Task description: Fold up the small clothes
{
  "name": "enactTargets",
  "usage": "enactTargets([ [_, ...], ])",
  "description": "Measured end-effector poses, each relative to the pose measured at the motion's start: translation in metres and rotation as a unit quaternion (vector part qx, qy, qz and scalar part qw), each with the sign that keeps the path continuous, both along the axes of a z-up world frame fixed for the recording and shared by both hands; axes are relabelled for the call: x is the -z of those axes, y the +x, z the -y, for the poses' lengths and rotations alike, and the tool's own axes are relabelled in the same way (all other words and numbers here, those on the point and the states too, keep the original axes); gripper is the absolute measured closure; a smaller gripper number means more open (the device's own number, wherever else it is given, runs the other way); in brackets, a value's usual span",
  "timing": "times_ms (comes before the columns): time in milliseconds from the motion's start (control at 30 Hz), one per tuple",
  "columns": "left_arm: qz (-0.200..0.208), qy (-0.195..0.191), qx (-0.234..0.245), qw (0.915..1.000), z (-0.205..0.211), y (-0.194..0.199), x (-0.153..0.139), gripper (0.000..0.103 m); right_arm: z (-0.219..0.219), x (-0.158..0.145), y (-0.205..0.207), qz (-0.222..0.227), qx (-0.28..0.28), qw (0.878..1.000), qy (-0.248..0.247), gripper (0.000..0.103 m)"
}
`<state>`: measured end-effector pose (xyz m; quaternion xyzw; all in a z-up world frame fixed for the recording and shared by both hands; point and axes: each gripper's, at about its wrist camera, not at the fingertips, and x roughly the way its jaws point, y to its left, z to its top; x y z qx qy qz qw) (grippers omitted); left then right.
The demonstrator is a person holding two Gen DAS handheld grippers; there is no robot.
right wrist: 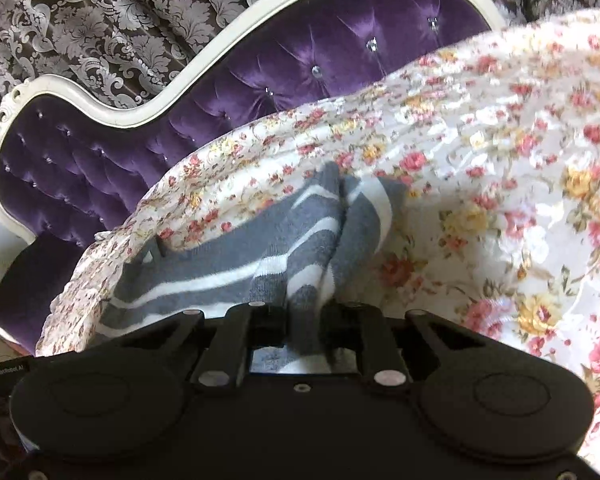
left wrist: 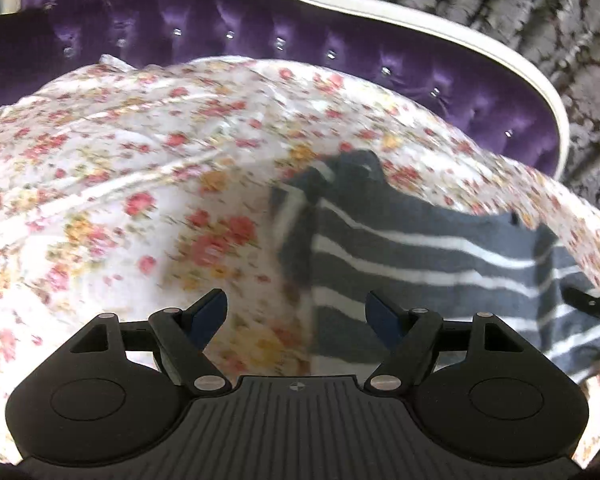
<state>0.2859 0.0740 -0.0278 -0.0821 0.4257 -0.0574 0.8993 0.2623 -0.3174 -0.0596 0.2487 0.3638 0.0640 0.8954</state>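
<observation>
A small grey garment with white stripes [left wrist: 420, 252] lies on a floral bedspread [left wrist: 120, 160]. My left gripper [left wrist: 296, 312] is open and empty, above the garment's left edge, its blue pads wide apart. In the right wrist view the same striped garment [right wrist: 284, 240] is bunched and pulled up into my right gripper [right wrist: 302, 312], which is shut on a fold of it. The right gripper's tip [left wrist: 588, 302] shows at the far right of the left wrist view, at the garment's right side.
A purple tufted headboard [left wrist: 260, 32] with a white frame [right wrist: 100, 104] curves behind the bed. Grey damask curtains [right wrist: 80, 20] hang behind it. The floral bedspread [right wrist: 500, 160] extends widely around the garment.
</observation>
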Motion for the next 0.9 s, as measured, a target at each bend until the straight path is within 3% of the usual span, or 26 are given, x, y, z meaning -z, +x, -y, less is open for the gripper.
enactTargets([
  [200, 0.0, -0.034, -0.024, 0.9991, -0.026, -0.001, -0.01, 0.028, -0.056, -0.055, 0.017, 0.027, -0.051, 0.995, -0.075, 0.08],
  [367, 0.004, -0.048, -0.031, 0.9983, -0.039, -0.001, -0.015, 0.028, -0.128, -0.085, 0.029, 0.059, -0.126, 0.985, -0.102, 0.081],
  [533, 0.009, -0.052, -0.046, 0.9975, -0.051, -0.003, -0.019, 0.028, -0.211, -0.067, 0.042, 0.053, -0.198, 0.971, -0.121, 0.081],
  [733, 0.007, -0.061, -0.061, 0.9963, -0.065, -0.003, -0.02, 0.028, -0.271, -0.014, 0.045, 0.025, -0.244, 0.957, -0.156, 0.079],
  [833, 0.01, -0.061, -0.064, 0.996, -0.067, -0.003, -0.022, 0.028, -0.271, -0.01, 0.039, 0.036, -0.256, 0.955, -0.144, 0.069],
  [900, 0.012, -0.061, -0.061, 0.9962, -0.066, -0.003, -0.023, 0.028, -0.263, -0.016, 0.033, 0.05, -0.269, 0.954, -0.126, 0.051],
])
